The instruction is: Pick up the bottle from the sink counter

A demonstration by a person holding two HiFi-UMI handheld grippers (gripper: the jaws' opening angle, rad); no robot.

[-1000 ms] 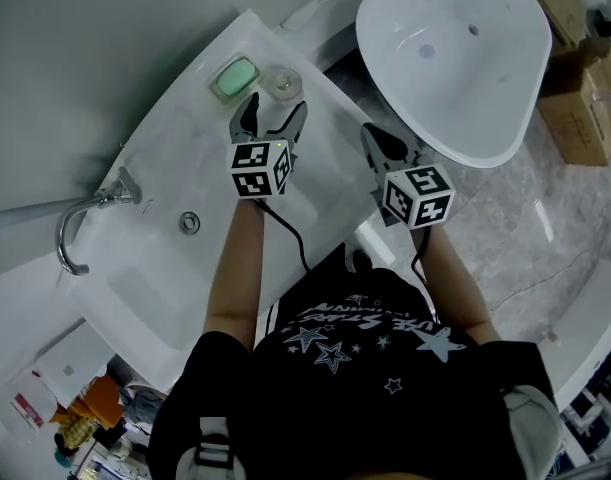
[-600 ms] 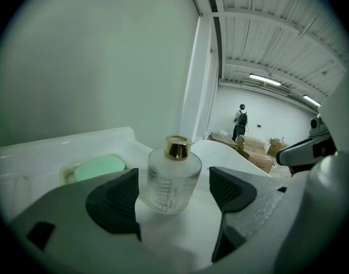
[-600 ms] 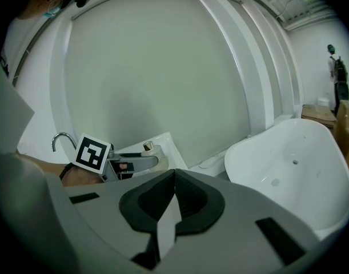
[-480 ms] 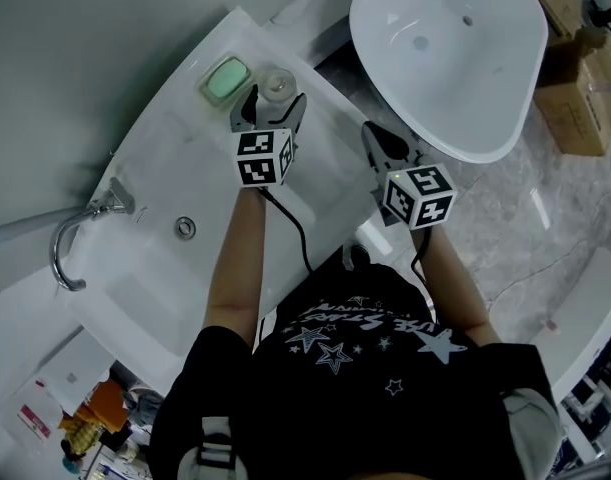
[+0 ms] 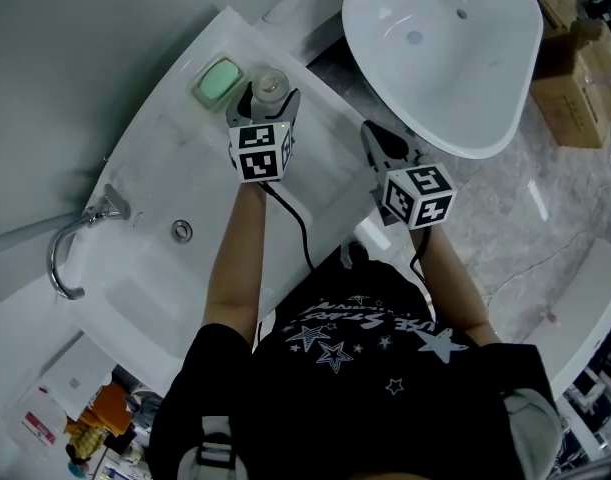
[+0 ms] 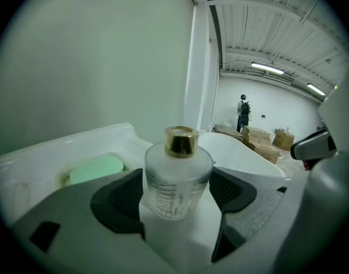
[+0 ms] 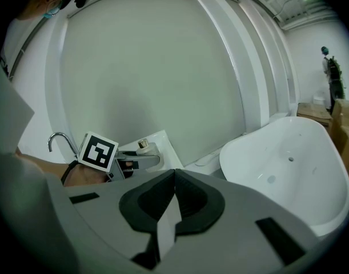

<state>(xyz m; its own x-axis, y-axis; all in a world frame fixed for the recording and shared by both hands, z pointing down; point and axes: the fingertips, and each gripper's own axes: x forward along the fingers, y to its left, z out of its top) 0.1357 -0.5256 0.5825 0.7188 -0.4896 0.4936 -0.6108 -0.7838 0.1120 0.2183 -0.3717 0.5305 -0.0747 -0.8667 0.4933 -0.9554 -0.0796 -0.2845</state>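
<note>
A frosted glass bottle (image 5: 269,88) with a gold cap stands upright on the white sink counter (image 5: 175,158), at its far end next to a green soap (image 5: 217,80). My left gripper (image 5: 270,100) is open with one jaw on each side of the bottle. In the left gripper view the bottle (image 6: 177,178) fills the gap between the black pads (image 6: 120,201), and I cannot tell if they touch it. My right gripper (image 5: 385,146) hangs shut and empty off the counter's right edge, its pads (image 7: 191,201) pressed together.
The sink bowl has a drain (image 5: 182,231) and a chrome faucet (image 5: 73,253) at the left. A large white tub (image 5: 445,58) stands to the right on the marble floor, with cardboard boxes (image 5: 575,78) beyond it. A person (image 6: 243,112) stands far off.
My left gripper has moved forward along the counter, and its jaws now stand around the bottle instead of short of it. The right gripper has stayed where it was.
</note>
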